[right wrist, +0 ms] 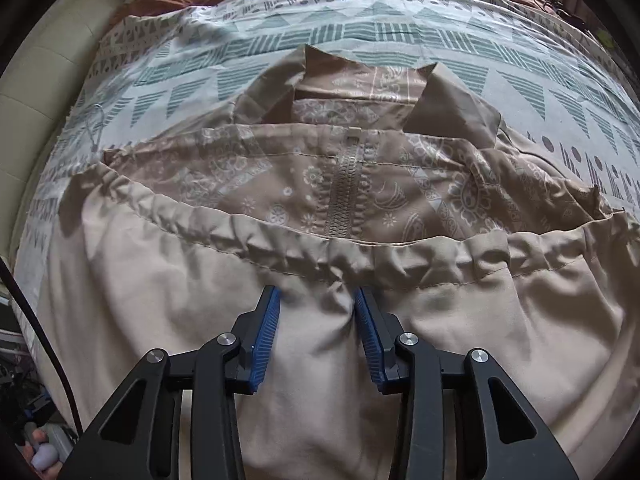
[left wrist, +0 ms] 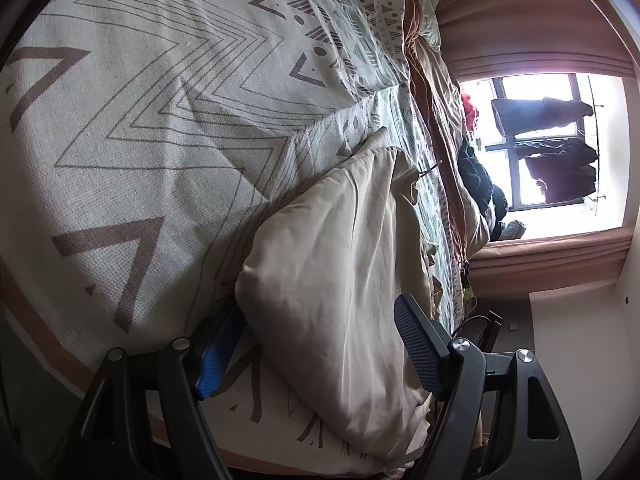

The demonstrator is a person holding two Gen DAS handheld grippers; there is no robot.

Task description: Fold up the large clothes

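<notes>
A beige jacket lies on the patterned bedspread, its paisley lining, zipper and collar showing beyond the gathered hem. My right gripper is open, its blue pads either side of a raised fold of the beige cloth just below the hem. In the left wrist view, which is rolled sideways, my left gripper is open, its jaws straddling a puffed edge of the same jacket on the bedspread.
Rust and tan bedding lies along the bed's far side. A window with dark clothes hanging and pink curtains is beyond. A padded headboard runs along the left. Clutter sits on the floor at the lower left.
</notes>
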